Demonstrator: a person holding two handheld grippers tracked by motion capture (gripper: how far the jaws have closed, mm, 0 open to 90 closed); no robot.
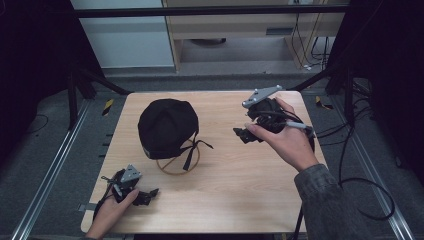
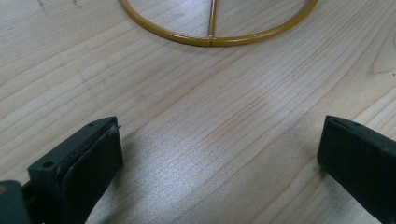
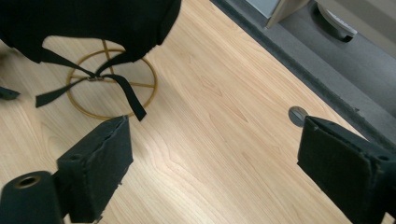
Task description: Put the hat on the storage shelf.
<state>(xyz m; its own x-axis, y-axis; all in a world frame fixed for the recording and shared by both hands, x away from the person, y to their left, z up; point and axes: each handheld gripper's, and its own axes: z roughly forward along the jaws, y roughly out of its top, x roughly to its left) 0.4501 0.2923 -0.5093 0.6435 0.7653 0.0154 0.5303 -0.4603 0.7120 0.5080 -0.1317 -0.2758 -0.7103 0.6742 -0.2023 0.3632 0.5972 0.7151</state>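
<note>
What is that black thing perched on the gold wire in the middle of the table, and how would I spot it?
On the wooden table, look left of centre: a gold wire stand with a ring base rests there. On top of it sits a black cap, rounded and dark, with black straps hanging loose over the ring. It is the one soft cloth thing there; both tongs are hard and held in hands.

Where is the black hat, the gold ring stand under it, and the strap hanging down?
Hat [image 1: 167, 126], high view, on its crown.
Stand [image 3: 80, 111], right gripper view, on the ring's near rim.
Strap [image 3: 130, 97], right gripper view, on the loose hanging end.
</note>
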